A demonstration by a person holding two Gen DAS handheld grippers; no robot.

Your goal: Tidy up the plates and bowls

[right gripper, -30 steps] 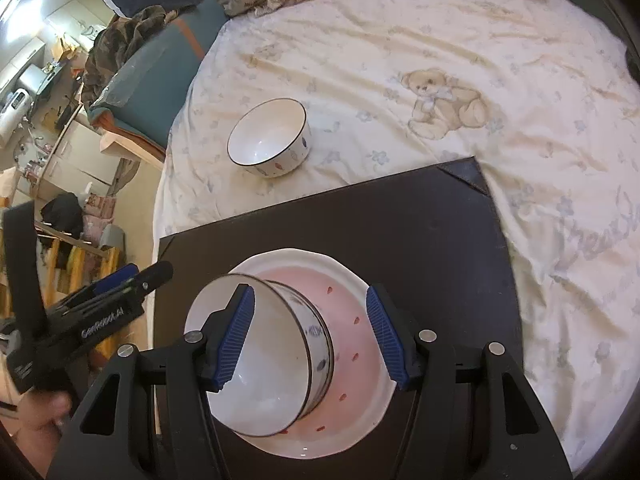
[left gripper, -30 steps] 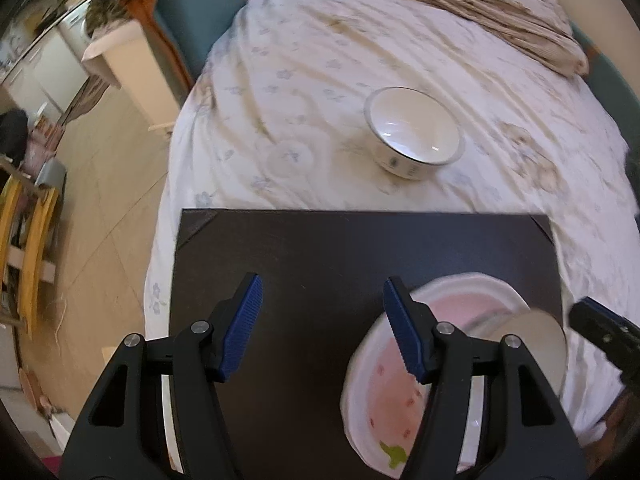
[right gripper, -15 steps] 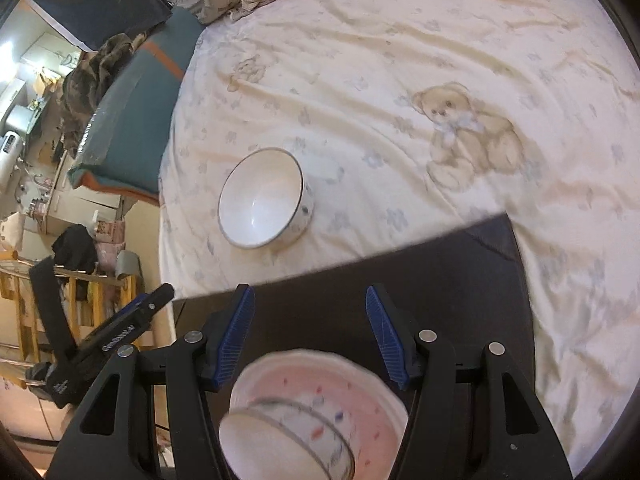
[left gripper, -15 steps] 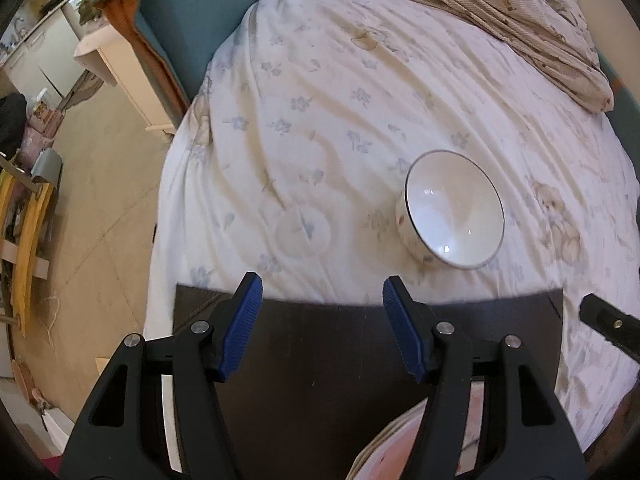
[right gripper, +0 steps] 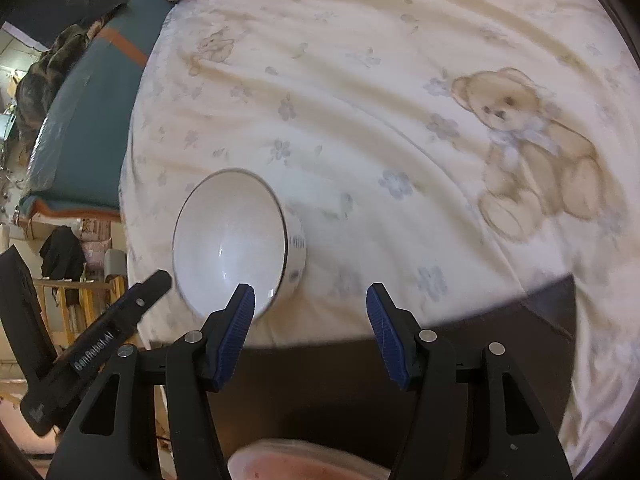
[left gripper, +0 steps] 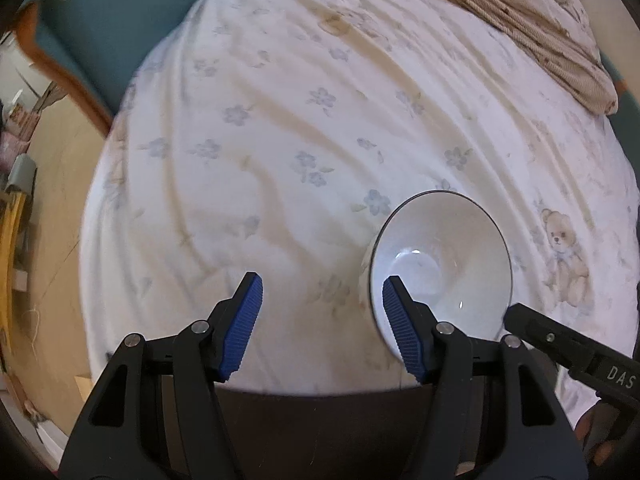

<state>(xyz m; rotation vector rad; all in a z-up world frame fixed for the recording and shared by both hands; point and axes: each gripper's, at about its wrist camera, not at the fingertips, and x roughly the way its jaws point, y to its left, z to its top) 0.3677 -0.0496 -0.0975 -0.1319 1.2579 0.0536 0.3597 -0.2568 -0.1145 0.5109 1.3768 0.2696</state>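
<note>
A white bowl (left gripper: 440, 264) with a dark rim and small printed marks stands upright on the flowered bedsheet. My left gripper (left gripper: 322, 288) is open just left of it. Its right fingertip (left gripper: 394, 300) overlaps the bowl's near left rim, and nothing lies between the jaws. In the right wrist view the same bowl (right gripper: 232, 240) sits at lower left. My right gripper (right gripper: 311, 296) is open to its right, its left fingertip (right gripper: 242, 308) in front of the bowl's near rim. A pink plate (right gripper: 304, 464) shows only its edge at the bottom.
A dark board (right gripper: 340, 380) lies on the bed under both grippers. A crumpled blanket (left gripper: 540, 32) lies at the far right of the bed. The bed's left edge drops to a wooden floor (left gripper: 52, 208) with furniture. A finger of the right gripper (left gripper: 560, 344) reaches in beside the bowl.
Both grippers have moved forward and lower, off the board and over the sheet toward the bowl on the bed. The plate with the other bowl on it has slid out at the bottom.
</note>
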